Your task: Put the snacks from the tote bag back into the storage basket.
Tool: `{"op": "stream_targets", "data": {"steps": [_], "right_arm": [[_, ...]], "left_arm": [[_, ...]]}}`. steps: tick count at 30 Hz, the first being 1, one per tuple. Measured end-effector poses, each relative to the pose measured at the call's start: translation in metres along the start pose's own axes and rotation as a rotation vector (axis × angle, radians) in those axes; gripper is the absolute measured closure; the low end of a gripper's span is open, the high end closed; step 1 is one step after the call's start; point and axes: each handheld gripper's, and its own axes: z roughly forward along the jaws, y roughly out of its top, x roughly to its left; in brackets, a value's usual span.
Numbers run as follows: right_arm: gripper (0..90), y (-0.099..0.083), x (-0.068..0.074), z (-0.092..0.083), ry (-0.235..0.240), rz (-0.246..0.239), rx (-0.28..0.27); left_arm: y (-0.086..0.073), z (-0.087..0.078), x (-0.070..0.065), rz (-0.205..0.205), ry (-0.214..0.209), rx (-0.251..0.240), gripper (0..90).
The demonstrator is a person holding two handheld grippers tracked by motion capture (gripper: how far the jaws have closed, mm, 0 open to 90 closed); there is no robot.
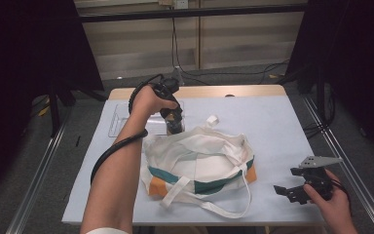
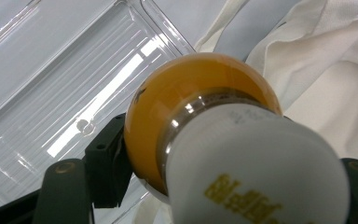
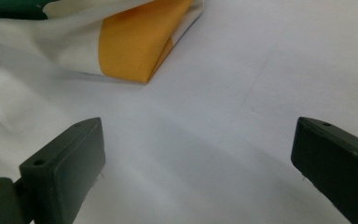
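From the high view, the left gripper [image 1: 174, 123] points down at the far edge of the cloth bag [image 1: 199, 163], beside a clear plastic tray [image 1: 119, 119]; the right gripper [image 1: 299, 191] rests near the table's [image 1: 272, 122] corner. The left gripper view shows its jaws clamped on an orange-and-white bulb [image 2: 205, 140] with unreadable gold lettering. In the right gripper view the jaws stand apart, empty.

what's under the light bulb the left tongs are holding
Below the orange light bulb lies a clear plastic tray, with the cloth bag beside it. The bulb itself covers the tray's near corner.
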Motion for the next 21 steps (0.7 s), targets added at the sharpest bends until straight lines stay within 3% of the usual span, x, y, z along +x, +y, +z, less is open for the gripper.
{"op": "stream_targets", "data": {"steps": [21], "right_arm": [[2.8, -0.0005, 0.0001, 0.0006, 0.004, 0.003, 0.003]], "left_arm": [[-0.0038, 0.0095, 0.0032, -0.008, -0.007, 0.006, 29.7]]}}
